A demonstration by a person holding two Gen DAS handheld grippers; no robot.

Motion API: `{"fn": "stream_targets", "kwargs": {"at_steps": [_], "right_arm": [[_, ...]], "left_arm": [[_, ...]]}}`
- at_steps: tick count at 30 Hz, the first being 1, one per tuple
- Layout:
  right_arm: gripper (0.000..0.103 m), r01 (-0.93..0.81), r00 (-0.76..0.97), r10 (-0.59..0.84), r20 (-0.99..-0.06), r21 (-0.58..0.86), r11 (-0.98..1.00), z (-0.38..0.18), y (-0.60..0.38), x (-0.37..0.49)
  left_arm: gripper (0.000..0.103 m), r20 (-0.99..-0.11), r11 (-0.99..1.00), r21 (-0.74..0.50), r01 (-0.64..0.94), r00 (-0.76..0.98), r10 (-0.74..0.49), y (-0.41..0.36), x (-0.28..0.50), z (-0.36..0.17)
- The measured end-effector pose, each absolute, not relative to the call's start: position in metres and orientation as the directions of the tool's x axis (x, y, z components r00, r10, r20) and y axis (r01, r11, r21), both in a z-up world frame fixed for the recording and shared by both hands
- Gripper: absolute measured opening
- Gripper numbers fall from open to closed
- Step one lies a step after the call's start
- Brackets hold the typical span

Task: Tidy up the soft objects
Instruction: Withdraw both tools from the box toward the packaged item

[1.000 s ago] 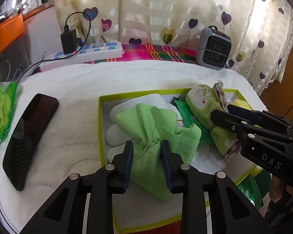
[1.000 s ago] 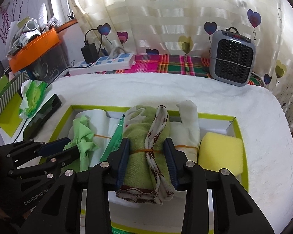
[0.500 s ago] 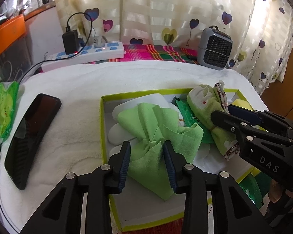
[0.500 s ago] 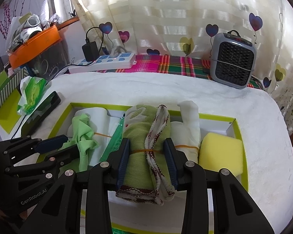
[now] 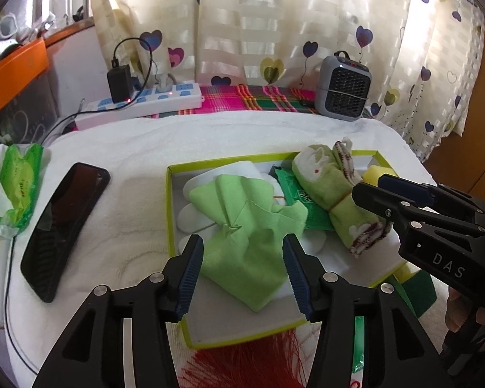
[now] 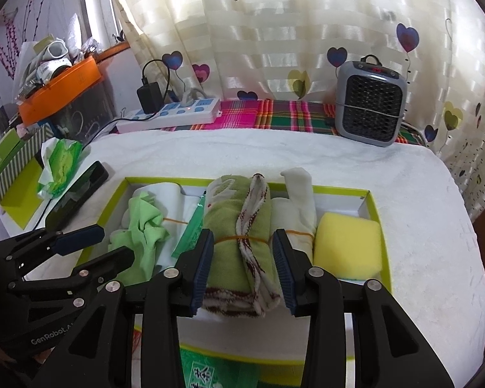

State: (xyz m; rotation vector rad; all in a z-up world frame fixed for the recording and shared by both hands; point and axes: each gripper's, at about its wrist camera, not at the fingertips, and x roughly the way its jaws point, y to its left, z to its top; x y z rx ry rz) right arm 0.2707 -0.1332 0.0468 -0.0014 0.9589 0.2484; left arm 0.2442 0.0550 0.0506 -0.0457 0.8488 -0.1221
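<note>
A white towel covers the desk (image 5: 139, 142), with bare room toward the curtain and at the frame's right in the right view. The green-edged box (image 6: 376, 226) sits mid-frame. Only the left view shows the box's near rim and a red tassel below it; only the right view shows the whole yellow sponge (image 6: 347, 245) beside the white roll (image 6: 296, 200). The left tongs (image 5: 241, 270) have just been opening and stand clear of the green cloth (image 5: 242, 226) lying between them. The right tongs (image 6: 242, 263) have been easing wider, pads beside the banded green towel roll (image 6: 239, 223); I cannot tell whether they press it.
</note>
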Motion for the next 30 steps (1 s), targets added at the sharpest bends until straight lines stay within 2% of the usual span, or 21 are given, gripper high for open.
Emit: {"fn": "stream_targets", "kwargs": {"at_steps": [19,27,30], "right_arm": [[0.045,-0.197,0.577,0.238,-0.781,0.15,0.969,0.067,-0.157,0.221],[0.046,-0.233,0.569,0.294,-0.768,0.193,0.953,0.07,-0.166,0.185],[0.05,-0.273,0.546,0.346,-0.763,0.228,0.935,0.069,-0.166,0.172]], "left_arm": [[0.053,-0.72,0.992,-0.089,0.087,0.683,-0.124,0.057,0.192,0.067],[0.053,-0.714,0.992,-0.097,0.074,0.69,-0.122,0.065,0.167,0.067],[0.053,-0.716,0.993,-0.1,0.068,0.688,-0.119,0.067,0.159,0.065]]}}
